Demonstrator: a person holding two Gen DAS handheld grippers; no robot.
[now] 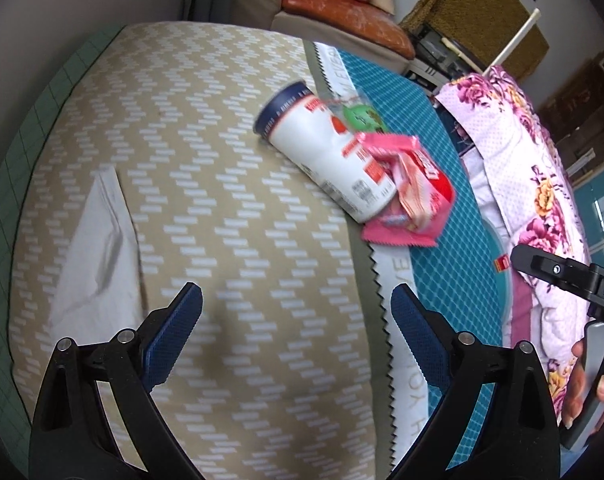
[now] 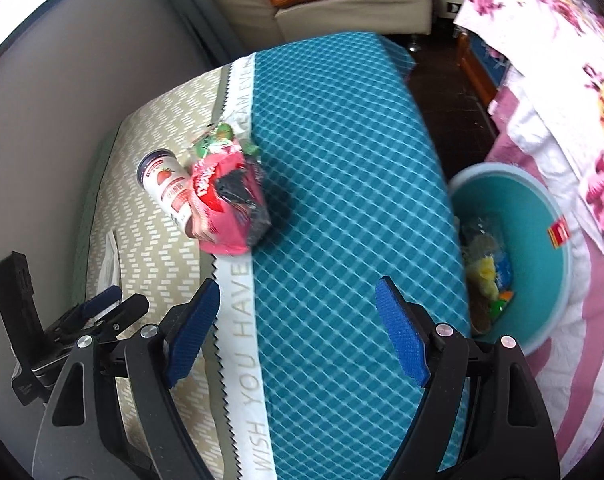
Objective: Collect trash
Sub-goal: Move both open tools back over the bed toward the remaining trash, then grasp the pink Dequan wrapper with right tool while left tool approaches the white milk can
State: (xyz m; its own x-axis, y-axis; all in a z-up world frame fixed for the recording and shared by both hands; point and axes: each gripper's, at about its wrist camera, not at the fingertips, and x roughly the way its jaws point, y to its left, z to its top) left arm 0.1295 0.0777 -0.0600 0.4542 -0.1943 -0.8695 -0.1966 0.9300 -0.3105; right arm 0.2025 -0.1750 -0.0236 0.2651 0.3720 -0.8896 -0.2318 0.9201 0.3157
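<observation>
Both claws stand wide and empty: the left claw (image 1: 298, 312) over the beige zigzag cushion (image 1: 206, 168), the right claw (image 2: 296, 312) over the teal quilted cover (image 2: 341, 160).

The remaining trash lies ahead of both claws, well beyond the fingertips; from the left claw it sits ahead and to the right, from the right claw ahead and to the left. It is a white paper cup (image 1: 321, 152) on its side with a pink snack wrapper (image 1: 405, 196) bunched against its narrow end, and a clear wrapper with green print (image 1: 357, 114) just behind; a crumpled white tissue (image 1: 98, 240) lies left of the left claw.

The cup's long axis runs diagonally, dark-rimmed mouth away and to the left, base nearer and under the wrapper.

The cup looks light and easily crushed, and likely to roll; a gentle pinch across its middle seems best; the wrapper is limp and slick, better taken at the bunched fold; the tissue is soft, to be pinched at its raised crease.

A teal bin (image 2: 541, 216), already holding scraps, sits right of the right claw.
</observation>
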